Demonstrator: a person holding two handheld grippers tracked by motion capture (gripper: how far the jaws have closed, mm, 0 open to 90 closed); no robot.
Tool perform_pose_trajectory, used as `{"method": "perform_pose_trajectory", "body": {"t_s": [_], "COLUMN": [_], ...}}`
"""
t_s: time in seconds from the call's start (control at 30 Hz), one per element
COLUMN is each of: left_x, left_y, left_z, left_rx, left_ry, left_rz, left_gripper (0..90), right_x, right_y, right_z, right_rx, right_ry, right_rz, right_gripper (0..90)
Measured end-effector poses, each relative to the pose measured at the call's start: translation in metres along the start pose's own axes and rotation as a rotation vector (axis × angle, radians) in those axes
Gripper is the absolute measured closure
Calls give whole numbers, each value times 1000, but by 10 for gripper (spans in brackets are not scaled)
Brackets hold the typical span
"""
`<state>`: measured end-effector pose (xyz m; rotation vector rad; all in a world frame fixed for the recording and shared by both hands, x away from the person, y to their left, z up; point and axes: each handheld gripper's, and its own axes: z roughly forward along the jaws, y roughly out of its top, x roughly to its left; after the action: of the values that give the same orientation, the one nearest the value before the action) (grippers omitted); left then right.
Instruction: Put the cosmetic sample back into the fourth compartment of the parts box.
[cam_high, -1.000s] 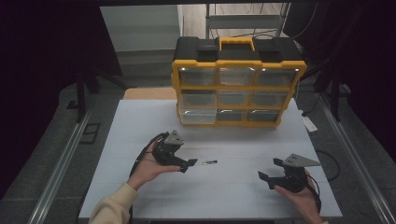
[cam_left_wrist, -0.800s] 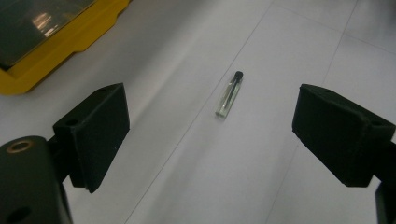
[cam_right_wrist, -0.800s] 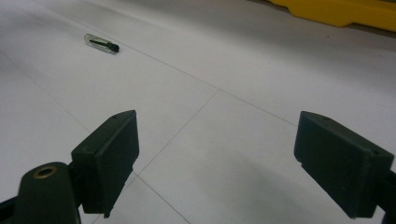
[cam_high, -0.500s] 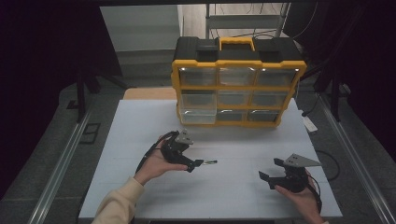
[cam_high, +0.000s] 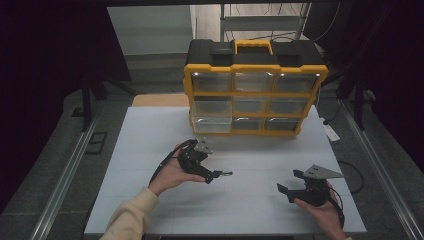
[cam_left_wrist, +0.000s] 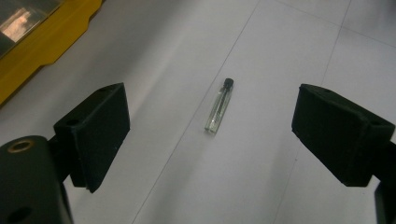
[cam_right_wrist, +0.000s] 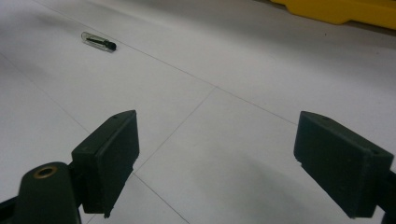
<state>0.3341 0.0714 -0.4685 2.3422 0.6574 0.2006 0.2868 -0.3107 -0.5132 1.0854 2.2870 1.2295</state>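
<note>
A small clear glass vial with a black cap (cam_high: 226, 173) lies on its side on the white table (cam_high: 150, 140). My left gripper (cam_high: 212, 172) is held just left of it, open. In the left gripper view the vial (cam_left_wrist: 219, 105) lies flat on the table ahead of the wide-apart jaws of that gripper (cam_left_wrist: 210, 140), untouched. My right gripper (cam_high: 290, 182) rests at the front right, open and with nothing in it. The right gripper view has the vial (cam_right_wrist: 98, 42) far off at upper left, beyond its own gripper (cam_right_wrist: 215, 144).
A yellow and black parts organizer (cam_high: 255, 90) with clear drawers stands at the back of the table; its lower-left drawer (cam_high: 212, 123) sticks out a little. Metal rails (cam_high: 65, 175) run along both sides of the table.
My left gripper has moved forward and to the right, closing in on the vial. The right gripper and the vial have stayed where they were.
</note>
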Motion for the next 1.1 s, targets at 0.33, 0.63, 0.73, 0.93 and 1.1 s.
{"method": "perform_pose_trajectory", "body": {"t_s": [0.33,0.63,0.73,0.93,1.1], "left_x": [2,0,-1,-1,0], "left_y": [6,13,16,18,19], "left_z": [5,13,18,26,30], "left_rx": [2,20,31,46,56], "left_ry": [-16,-32,-40,-56,-62], "left_rz": [11,44,52,55,57], "left_gripper": [125,128,128,128,127], "right_x": [0,0,0,-1,0], "right_y": [0,0,0,-1,-1], "right_z": [0,-1,0,0,0], "right_rx": [0,-1,1,2,3], "right_ry": [-1,-2,-2,0,0], "right_rz": [2,3,3,4,3], "right_gripper": [150,150,150,150,150]}}
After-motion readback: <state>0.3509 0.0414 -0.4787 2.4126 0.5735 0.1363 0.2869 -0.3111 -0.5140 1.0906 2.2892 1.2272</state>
